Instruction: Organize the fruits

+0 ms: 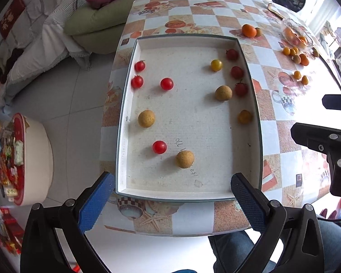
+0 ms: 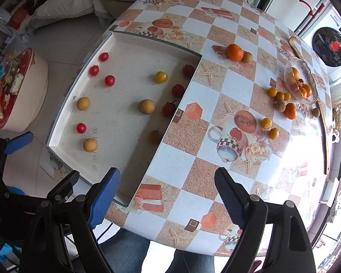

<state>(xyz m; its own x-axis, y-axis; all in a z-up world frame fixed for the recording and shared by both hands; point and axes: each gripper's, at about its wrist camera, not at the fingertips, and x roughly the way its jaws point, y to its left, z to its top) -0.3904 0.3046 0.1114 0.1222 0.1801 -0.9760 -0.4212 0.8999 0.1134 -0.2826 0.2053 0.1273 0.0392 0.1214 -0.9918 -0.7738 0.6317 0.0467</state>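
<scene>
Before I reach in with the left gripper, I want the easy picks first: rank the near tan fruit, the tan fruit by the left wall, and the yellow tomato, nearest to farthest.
1. Near tan fruit, front centre of the tray.
2. Left-wall tan fruit, midway up.
3. Yellow tomato, far right.

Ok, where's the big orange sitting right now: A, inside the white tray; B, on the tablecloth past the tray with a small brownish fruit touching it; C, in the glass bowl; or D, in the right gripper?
B: the orange rests on the checkered tablecloth beyond the white tray, against a small brownish fruit.
</scene>
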